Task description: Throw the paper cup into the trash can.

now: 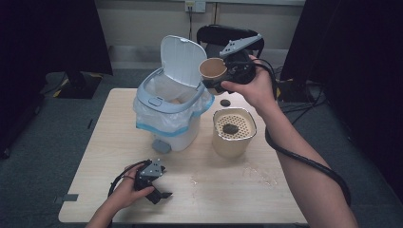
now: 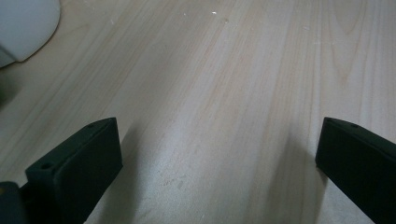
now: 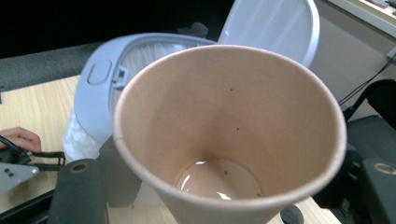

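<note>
My right gripper (image 1: 216, 80) is shut on a brown paper cup (image 1: 212, 69) and holds it up beside the raised lid of the pedal bin (image 1: 164, 102), mouth tipped toward the camera. In the right gripper view the cup (image 3: 229, 116) sits between the two black jaws, with a little liquid pooled at its bottom. The bin (image 3: 100, 79) lies just behind the cup, lid up, lined with a clear bag. My left gripper (image 1: 163, 184) rests on the table near the front left edge. Its jaws stand wide apart, with only bare wood between the gripper's (image 2: 215, 154) fingers.
A beige container (image 1: 233, 137) with a perforated insert stands right of the bin, with a dark lump (image 1: 230, 128) on the insert. A small dark round object (image 1: 225, 102) lies on the table behind it. Wet specks mark the wooden table (image 1: 256, 171). A black chair (image 1: 223, 33) stands beyond the table.
</note>
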`<action>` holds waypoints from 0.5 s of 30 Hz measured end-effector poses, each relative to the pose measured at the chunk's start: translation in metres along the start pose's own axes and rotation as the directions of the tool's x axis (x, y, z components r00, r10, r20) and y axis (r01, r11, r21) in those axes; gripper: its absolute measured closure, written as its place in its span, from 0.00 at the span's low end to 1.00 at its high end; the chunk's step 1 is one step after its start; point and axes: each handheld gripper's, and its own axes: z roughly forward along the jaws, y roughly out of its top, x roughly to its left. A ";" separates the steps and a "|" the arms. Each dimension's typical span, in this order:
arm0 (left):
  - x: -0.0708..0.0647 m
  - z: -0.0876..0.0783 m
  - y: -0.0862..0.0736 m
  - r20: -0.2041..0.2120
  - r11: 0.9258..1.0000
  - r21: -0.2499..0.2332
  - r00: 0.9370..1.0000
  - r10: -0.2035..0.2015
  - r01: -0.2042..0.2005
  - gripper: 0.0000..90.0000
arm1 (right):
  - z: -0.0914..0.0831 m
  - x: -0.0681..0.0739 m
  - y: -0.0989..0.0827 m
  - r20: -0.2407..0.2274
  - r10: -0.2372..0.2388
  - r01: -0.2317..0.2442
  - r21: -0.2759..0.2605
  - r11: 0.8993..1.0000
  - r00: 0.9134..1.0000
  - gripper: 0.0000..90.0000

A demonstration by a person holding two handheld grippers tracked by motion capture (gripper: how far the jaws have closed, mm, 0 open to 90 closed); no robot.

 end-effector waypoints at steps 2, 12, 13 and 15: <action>0.000 0.000 0.000 0.000 1.000 -0.001 1.000 0.000 0.000 0.00 | 0.001 0.001 0.005 -0.004 -0.004 0.004 -0.002 1.000 1.000 0.30; 0.000 0.000 0.000 0.000 1.000 0.000 1.000 0.001 -0.001 0.00 | 0.015 0.005 0.024 -0.019 0.005 -0.005 -0.022 1.000 1.000 0.30; 0.000 0.000 0.000 0.000 1.000 -0.001 1.000 0.001 -0.001 0.00 | 0.018 0.005 0.025 -0.019 0.004 -0.005 -0.023 1.000 1.000 0.30; 0.000 0.000 0.000 0.000 1.000 0.000 1.000 0.001 -0.001 0.00 | 0.022 0.006 0.027 -0.020 0.003 -0.004 -0.020 1.000 1.000 0.30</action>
